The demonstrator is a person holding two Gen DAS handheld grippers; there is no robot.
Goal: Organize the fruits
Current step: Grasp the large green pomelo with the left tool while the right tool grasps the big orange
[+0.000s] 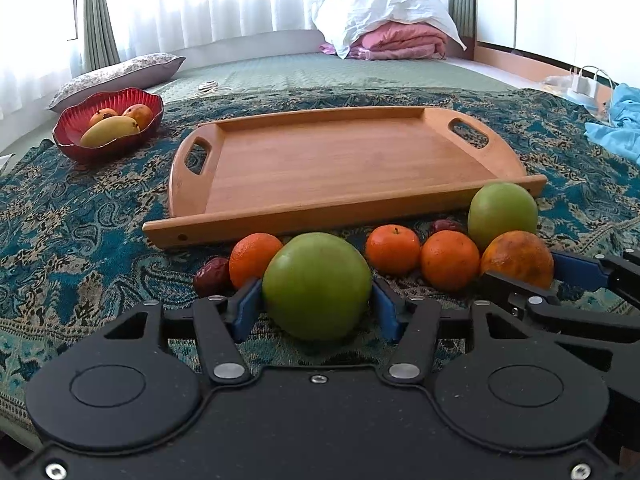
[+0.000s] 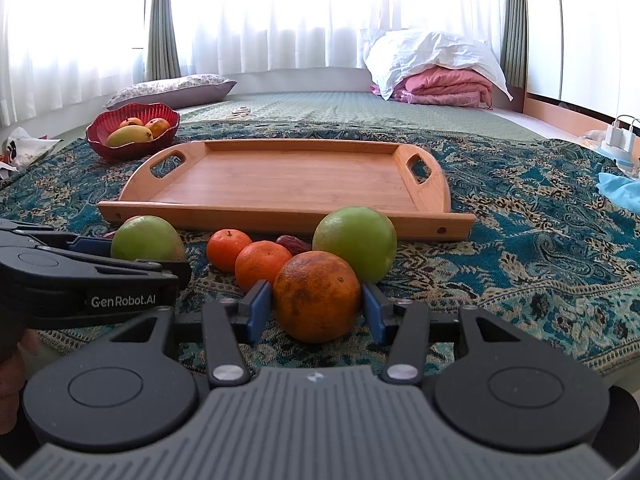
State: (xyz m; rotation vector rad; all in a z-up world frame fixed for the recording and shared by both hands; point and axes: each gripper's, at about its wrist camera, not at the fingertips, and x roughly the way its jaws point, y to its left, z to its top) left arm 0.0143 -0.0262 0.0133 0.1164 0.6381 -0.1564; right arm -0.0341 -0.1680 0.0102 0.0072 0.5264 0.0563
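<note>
A: What are the jaws of the left gripper [image 1: 317, 304] doing?
B: They are pressing both sides of a green apple [image 1: 317, 285] that is sitting on the bed's patterned blanket [image 1: 80, 216].
A: And the right gripper [image 2: 316, 306]?
B: Its jaws are clamping a brownish orange [image 2: 317, 295] near the blanket's front edge.
A: The rest?
B: 3 tangerines, 2 dates and 1 more green apple [image 2: 355, 243] are lying before the wooden tray [image 2: 288, 178].
</note>
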